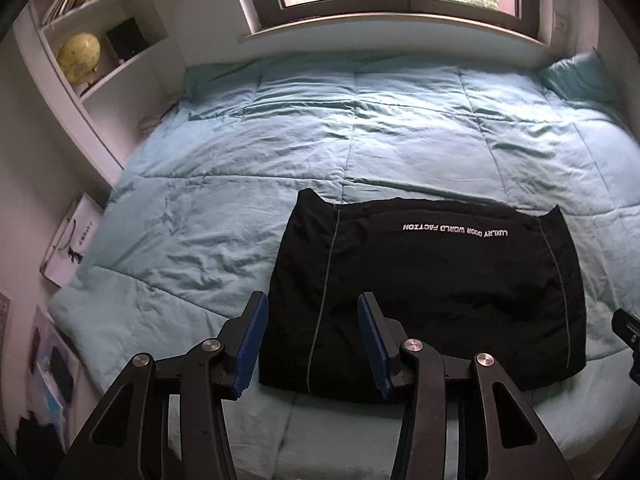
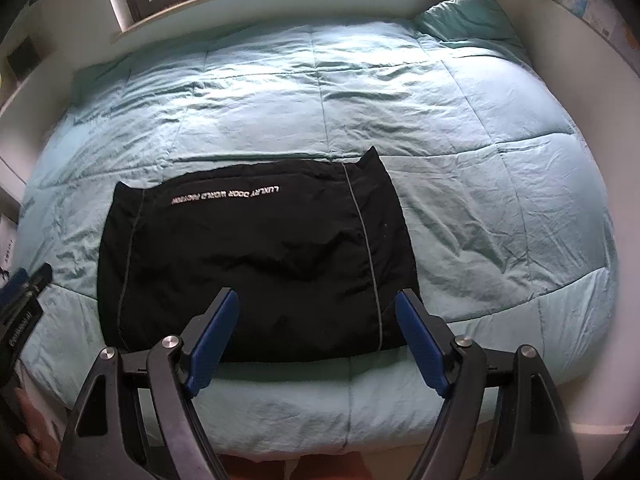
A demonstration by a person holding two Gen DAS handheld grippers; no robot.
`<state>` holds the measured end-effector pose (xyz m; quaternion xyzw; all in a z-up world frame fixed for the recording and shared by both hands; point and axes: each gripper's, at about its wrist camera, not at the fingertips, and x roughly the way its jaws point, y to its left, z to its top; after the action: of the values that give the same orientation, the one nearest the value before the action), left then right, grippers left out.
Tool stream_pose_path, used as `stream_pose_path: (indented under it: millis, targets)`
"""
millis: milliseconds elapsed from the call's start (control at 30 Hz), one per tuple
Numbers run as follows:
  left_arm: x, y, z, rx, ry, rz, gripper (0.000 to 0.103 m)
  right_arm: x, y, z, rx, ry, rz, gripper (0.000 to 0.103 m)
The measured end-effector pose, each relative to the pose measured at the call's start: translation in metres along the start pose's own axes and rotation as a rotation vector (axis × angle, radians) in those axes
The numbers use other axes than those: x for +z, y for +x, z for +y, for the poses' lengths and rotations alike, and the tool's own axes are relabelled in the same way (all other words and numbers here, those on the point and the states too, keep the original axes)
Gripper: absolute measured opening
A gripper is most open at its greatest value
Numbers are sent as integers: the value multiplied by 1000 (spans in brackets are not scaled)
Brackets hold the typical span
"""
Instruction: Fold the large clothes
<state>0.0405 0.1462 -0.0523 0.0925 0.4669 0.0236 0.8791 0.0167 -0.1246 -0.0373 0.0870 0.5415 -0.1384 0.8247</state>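
We judge the folding nearly finished: the black garment (image 1: pixel 428 292) lies as a compact rectangle on the bed (image 1: pixel 240 152), while our left gripper (image 1: pixel 310 312) and right gripper (image 2: pixel 318 304) hover released, grasping nothing.

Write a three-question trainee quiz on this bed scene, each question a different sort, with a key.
1. True or false: the left gripper is shut on the black garment.
2. Multiple choice: the garment lies on (a) a bare wooden floor, (b) the light blue quilt, (c) the window sill.
3. Fill in: the white lettering on the garment reads upside down and sits near its ____ edge, seen from the grippers.

Key
1. False. Both the left gripper and the right gripper are open and hold nothing.
2. b
3. far
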Motion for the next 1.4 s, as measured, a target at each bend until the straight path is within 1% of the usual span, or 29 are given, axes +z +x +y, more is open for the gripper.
stream_pose_path:
  millis: [133,300,500,1400]
  targets:
    - [2,-3,-1,-7,-1,-3,48,0,0,1,16,-5,2,82]
    - [2,0,0,-11,-2,11,48,1,0,1,12,-10,-2,82]
    - [3,1,2,-48,-12,34,48,3,-2,1,20,-10,-5,82]
    - [4,10,-2,-60,9,68,48,10,3,1,37,-1,4,82]
